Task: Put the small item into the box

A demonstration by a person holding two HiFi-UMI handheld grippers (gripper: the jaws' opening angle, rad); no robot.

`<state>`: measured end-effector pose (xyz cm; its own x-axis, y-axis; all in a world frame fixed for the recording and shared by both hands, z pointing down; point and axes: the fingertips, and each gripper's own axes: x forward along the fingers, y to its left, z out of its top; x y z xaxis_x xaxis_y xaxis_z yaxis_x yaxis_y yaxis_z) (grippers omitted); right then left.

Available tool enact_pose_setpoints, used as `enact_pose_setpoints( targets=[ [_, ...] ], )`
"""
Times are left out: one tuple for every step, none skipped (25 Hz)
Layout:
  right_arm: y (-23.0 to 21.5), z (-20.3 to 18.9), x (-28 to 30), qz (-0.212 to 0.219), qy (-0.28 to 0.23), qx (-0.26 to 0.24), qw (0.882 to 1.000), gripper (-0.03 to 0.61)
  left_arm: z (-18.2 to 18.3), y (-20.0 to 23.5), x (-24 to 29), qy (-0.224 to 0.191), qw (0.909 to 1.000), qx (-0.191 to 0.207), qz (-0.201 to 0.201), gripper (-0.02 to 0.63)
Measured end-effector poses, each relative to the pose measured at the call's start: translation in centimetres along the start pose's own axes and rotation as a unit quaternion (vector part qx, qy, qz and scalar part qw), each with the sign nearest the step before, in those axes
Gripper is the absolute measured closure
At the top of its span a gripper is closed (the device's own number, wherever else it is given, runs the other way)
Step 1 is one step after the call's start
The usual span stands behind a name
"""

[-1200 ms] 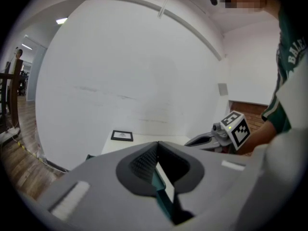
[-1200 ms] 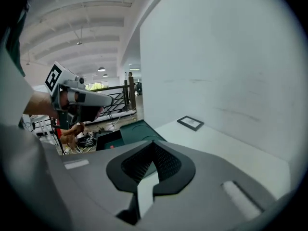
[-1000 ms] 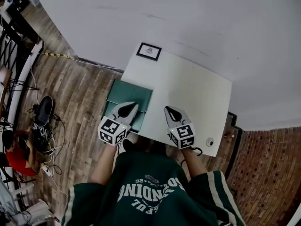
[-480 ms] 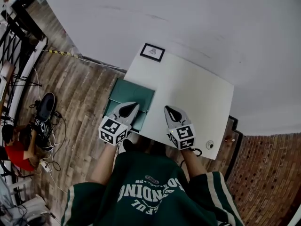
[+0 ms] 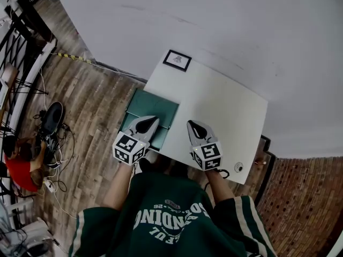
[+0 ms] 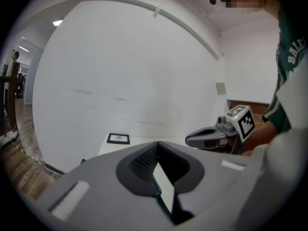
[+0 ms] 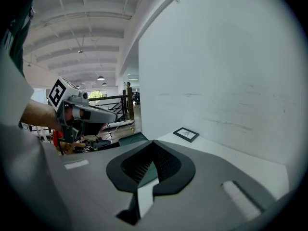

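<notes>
A small black-framed picture (image 5: 177, 60) lies at the far left corner of the white table (image 5: 220, 103); it also shows in the left gripper view (image 6: 118, 138) and the right gripper view (image 7: 186, 134). A flat teal box (image 5: 151, 109) sits against the table's left side, its edge showing in the right gripper view (image 7: 131, 139). My left gripper (image 5: 151, 120) hovers over the box's near part, shut and empty (image 6: 156, 143). My right gripper (image 5: 191, 124) hangs over the table's near edge, shut with nothing in it (image 7: 154, 142). Both point towards the white wall.
A small round white object (image 5: 238, 167) lies at the table's near right corner. A white wall (image 5: 214, 20) stands behind the table. Cables and dark gear (image 5: 51, 127) lie on the wooden floor at left, beside a person in red (image 5: 21, 170). Brick flooring (image 5: 300, 197) is at right.
</notes>
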<state>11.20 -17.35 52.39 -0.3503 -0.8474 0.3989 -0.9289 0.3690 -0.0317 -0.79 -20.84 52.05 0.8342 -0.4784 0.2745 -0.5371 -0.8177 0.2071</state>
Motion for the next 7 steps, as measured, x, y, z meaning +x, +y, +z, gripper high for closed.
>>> enact_pose_setpoints(
  targets=[
    [-0.01, 0.02, 0.07, 0.0, 0.0, 0.001, 1.0, 0.575, -0.02, 0.07, 0.03, 0.0, 1.0, 0.0, 0.0, 0.563],
    [-0.01, 0.04, 0.12, 0.001, -0.001, 0.001, 1.0, 0.575, -0.05, 0.12, 0.03, 0.0, 1.0, -0.001, 0.0, 0.563],
    [0.01, 0.05, 0.14, 0.001, -0.001, 0.001, 1.0, 0.575, -0.06, 0.15, 0.01, 0.0, 1.0, -0.001, 0.0, 0.563],
    [0.02, 0.06, 0.15, 0.001, 0.0, 0.001, 1.0, 0.576, -0.06, 0.18, -0.01, 0.0, 1.0, -0.001, 0.001, 0.563],
    [0.02, 0.07, 0.16, 0.001, 0.0, 0.001, 1.0, 0.576, -0.06, 0.2, -0.03, 0.0, 1.0, -0.001, 0.001, 0.563],
    [0.03, 0.07, 0.17, 0.001, 0.0, 0.002, 1.0, 0.575, -0.04, 0.21, -0.05, 0.0, 1.0, -0.001, 0.001, 0.563],
    [0.03, 0.08, 0.17, 0.001, 0.0, 0.002, 1.0, 0.575, -0.03, 0.22, -0.06, 0.001, 1.0, -0.001, 0.001, 0.561]
  ],
)
